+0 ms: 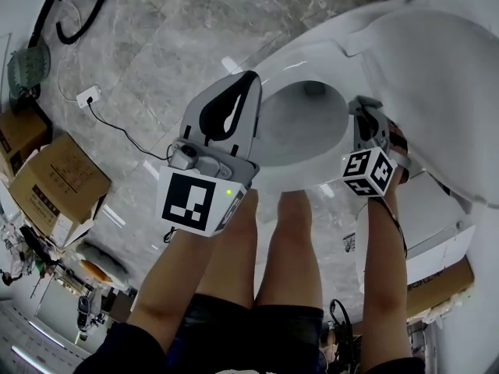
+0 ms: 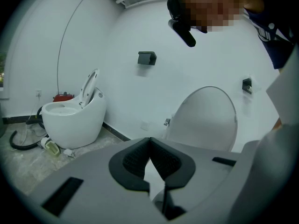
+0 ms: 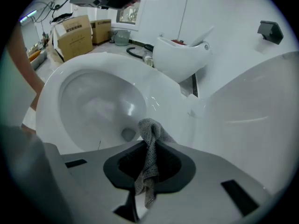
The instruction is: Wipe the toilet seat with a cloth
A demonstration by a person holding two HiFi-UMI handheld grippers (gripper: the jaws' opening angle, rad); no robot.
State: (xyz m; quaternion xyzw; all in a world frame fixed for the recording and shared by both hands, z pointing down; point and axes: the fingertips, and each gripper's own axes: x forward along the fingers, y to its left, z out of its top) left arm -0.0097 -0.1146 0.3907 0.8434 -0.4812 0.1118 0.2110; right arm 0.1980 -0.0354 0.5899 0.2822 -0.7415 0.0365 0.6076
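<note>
Currently, your right gripper (image 3: 149, 141), clamping the cloth (image 3: 148, 161), hovers at the right edge of the toilet seat (image 1: 296, 179); your left gripper (image 2: 150, 141), closed and empty, hangs opposite.

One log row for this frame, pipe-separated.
left tongs: shut, empty | right tongs: shut on cloth | position: by toilet rim | contact: cannot tell | lid: up

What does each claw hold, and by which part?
The right claw grips the cloth around its bunched middle, ends loose. The left claw is shut on nothing.

grey marble floor (image 1: 195, 45); white walls (image 2: 117, 90); cardboard boxes (image 1: 58, 184) stacked
</note>
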